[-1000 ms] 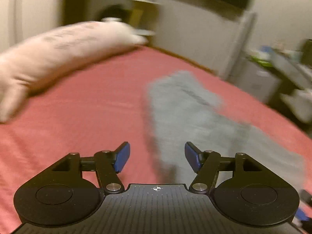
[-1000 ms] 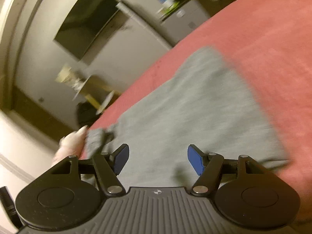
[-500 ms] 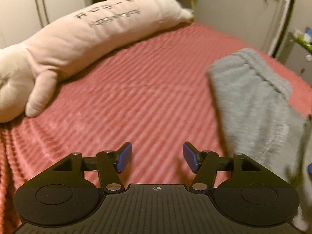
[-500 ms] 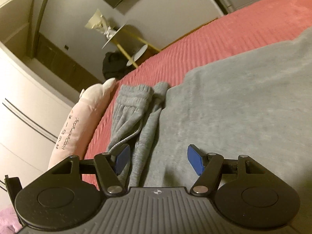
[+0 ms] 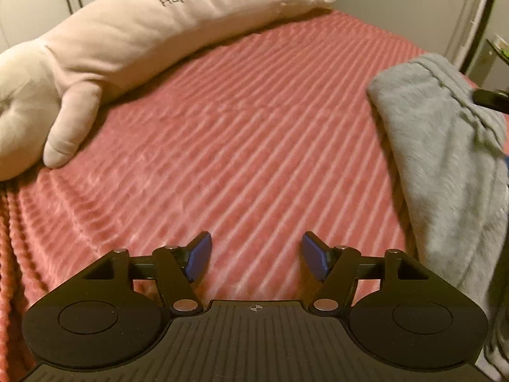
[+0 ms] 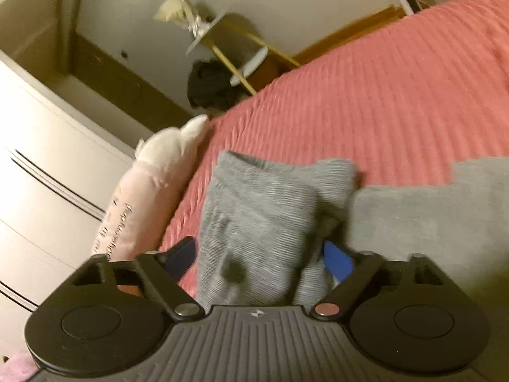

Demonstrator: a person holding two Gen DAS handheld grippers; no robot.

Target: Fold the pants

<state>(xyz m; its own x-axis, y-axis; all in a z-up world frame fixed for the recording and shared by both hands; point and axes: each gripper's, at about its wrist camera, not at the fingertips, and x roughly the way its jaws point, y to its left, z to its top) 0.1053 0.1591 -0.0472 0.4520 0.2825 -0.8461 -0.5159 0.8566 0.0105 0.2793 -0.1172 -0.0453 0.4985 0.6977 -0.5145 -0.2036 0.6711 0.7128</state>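
The grey sweatpants (image 6: 261,210) lie on the red ribbed bedspread (image 5: 241,121). In the right wrist view a cuffed end of the pants sits between the fingers of my right gripper (image 6: 257,258), whose jaws stand wide apart around the fabric without pinching it. More grey cloth (image 6: 429,216) spreads to the right. In the left wrist view the pants (image 5: 442,146) lie at the right edge. My left gripper (image 5: 256,256) is open and empty over bare bedspread, left of the pants.
A long pale pink plush pillow (image 5: 133,28) with writing lies along the far left of the bed, also seen in the right wrist view (image 6: 149,191). White cabinets (image 6: 38,175) and a small side table (image 6: 229,47) stand beyond the bed.
My right gripper has moved forward onto the cuffed end of the pants, which now sits between its fingers. My left gripper has swung left, so the pants lie further to its right.
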